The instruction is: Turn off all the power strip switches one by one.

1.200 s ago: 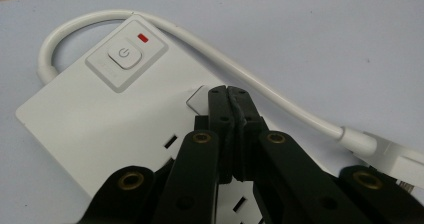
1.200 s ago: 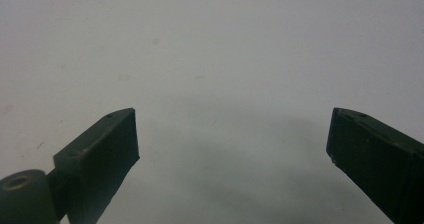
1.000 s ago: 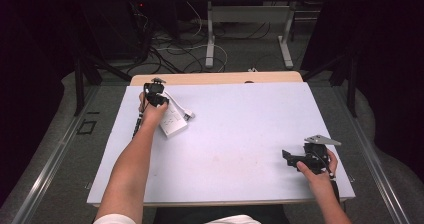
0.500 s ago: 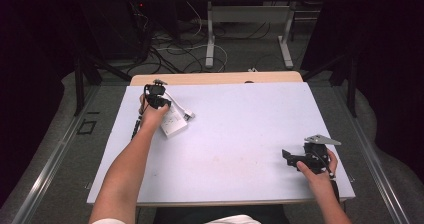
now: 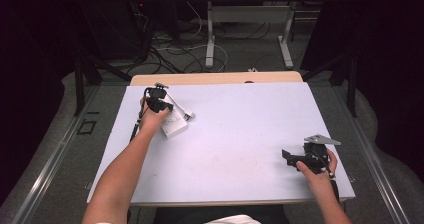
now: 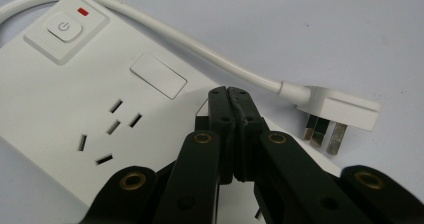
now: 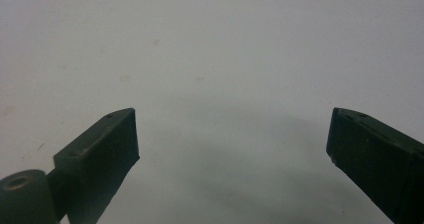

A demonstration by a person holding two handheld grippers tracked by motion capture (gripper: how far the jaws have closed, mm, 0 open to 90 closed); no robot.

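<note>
Meanwhile, little had changed since the earlier frame: the left gripper (image 6: 230, 95) still hovered over the white power strip (image 5: 174, 124) near the table's (image 5: 240, 134) far left corner, jaws pressed together on nothing. The strip's long axis ran diagonally across the table, its cable curling back to a plug (image 6: 340, 115) lying just beside it. The right gripper (image 5: 292, 157), well apart, rested with jaws wide apart.

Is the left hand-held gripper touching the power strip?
Cannot tell. In the left gripper view, the shut left hand-held gripper overlaps the power strip, but no contact or gap shows plainly.
</note>
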